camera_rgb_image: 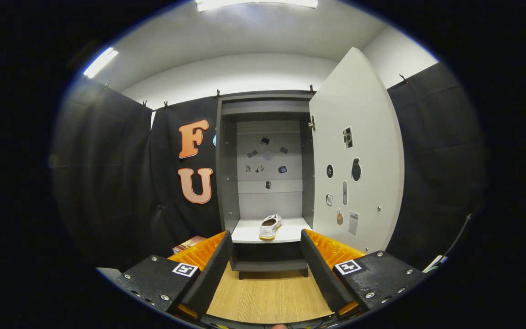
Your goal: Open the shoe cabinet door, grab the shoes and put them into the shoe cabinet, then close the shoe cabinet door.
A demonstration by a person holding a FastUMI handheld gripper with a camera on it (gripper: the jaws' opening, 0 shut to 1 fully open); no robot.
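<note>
Gripper-mounted fisheye, facing open cabinet [266, 183]

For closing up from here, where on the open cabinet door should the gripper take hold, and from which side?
Probably the door's free outer edge, approached from the right: it is swung wide, hinged beside the shelf with the shoe. The hand-held gripper is open, holding nothing.

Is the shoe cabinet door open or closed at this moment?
Open. The door is swung out to the right, so the shelf with the shoe on it shows. The tool is open and holds nothing.
</note>
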